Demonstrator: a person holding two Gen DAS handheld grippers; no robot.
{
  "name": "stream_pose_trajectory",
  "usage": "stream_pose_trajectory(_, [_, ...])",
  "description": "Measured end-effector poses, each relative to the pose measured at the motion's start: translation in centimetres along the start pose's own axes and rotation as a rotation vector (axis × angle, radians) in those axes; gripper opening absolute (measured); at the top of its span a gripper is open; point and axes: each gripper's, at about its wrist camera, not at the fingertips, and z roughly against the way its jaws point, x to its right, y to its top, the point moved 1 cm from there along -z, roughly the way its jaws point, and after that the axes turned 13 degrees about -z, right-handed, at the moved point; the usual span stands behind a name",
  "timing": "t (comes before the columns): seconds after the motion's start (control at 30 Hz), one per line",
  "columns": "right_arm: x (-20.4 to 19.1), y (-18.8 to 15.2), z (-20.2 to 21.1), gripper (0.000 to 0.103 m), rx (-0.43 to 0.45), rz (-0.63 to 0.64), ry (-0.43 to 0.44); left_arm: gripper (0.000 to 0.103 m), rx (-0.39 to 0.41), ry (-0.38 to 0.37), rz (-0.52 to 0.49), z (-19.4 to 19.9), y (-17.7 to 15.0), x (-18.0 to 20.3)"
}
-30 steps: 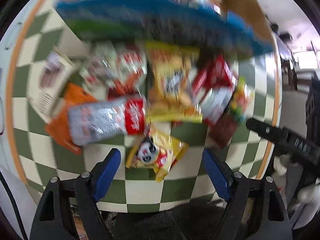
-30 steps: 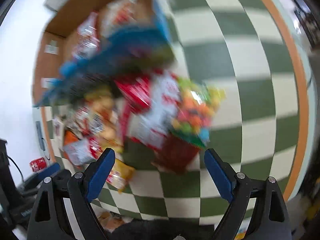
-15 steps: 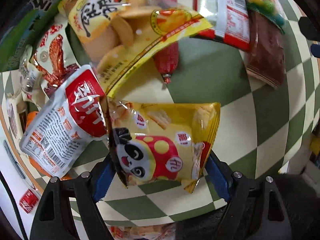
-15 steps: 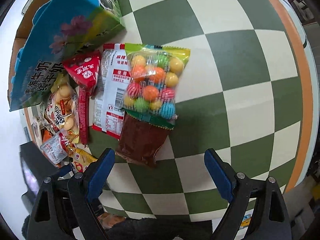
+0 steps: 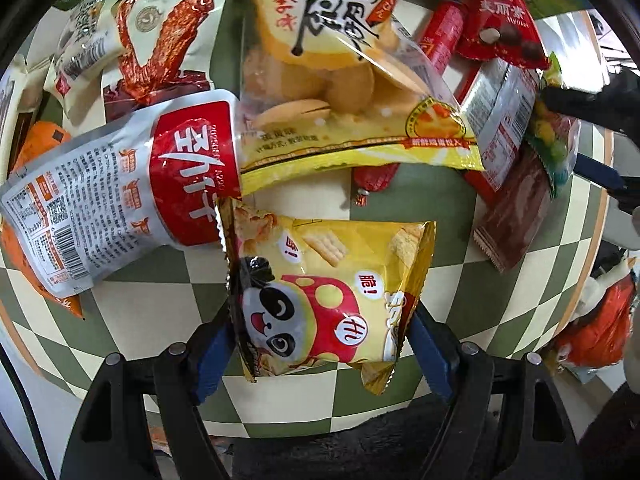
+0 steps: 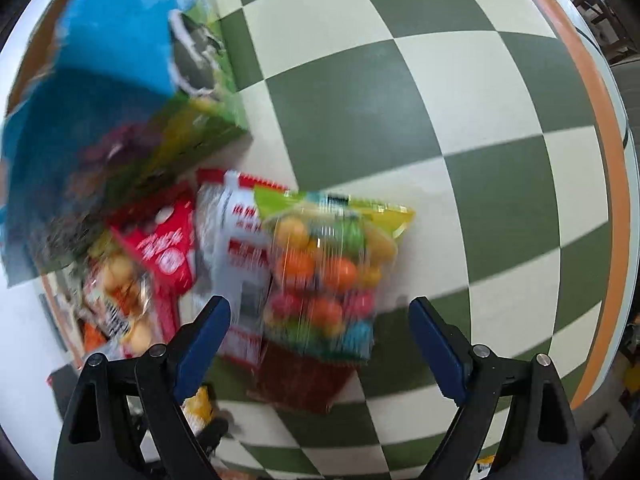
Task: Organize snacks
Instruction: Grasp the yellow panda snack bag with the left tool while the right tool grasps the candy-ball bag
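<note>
1. Left gripper (image 5: 320,344), lower centre: blue-padded jaws spread, flanking yellow panda-print foil snack packet (image 5: 326,292) lying on green-and-cream checkered tabletop (image 5: 460,296).
2. Right gripper (image 6: 320,332), lower centre: jaws apart, empty; clear bag of multicoloured candy balls (image 6: 328,276) just ahead, mid-frame.

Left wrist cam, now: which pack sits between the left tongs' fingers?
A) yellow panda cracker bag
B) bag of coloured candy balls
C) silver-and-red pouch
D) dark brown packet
A: the yellow panda cracker bag lies between the blue fingers of the left tongs, one at each side edge; whether they are squeezing it cannot be told. The silver-and-red pouch lies beyond, to the left.
</note>
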Motion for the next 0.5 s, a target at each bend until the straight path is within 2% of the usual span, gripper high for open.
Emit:
stream_pose_trajectory(0.03, [0.0,0.3,-0.2,0.085,0.001,0.0,-0.013,0.079,0.0,-0.002,0.001,0.0,0.0,0.0])
stream_pose_trajectory(0.07, [0.0,0.5,-0.5,0.066,0.003,0.003,-0.038,0.079,-0.001,0.001,-0.004,0.1,0.1,-0.2])
stream_pose_trajectory(0.1, [0.1,0.6,-0.7,0.064,-0.002,0.002,-0.054,0.079,-0.002,0.007,-0.011,0.2,0.0,-0.7])
stream_pose_trajectory(0.13, [0.1,0.6,-0.5,0.056,0.01,0.009,-0.062,0.079,-0.003,0.02,-0.02,0.1,-0.1,-0.5])
stream_pose_trajectory(0.17, [0.2,0.6,-0.4,0.054,0.013,0.016,-0.07,0.079,-0.004,0.026,-0.026,0.9,-0.3,-1.2])
stream_pose_trajectory(0.37, [2.0,-0.5,-0.3,0.052,0.003,0.035,-0.069,0.079,0.022,0.028,-0.059,0.8,-1.8,0.6])
stream_pose_trajectory(0.5, [3.6,-1.0,-0.1,0.051,-0.005,0.031,-0.053,0.079,0.046,0.075,-0.077,1.7,-3.6,1.3])
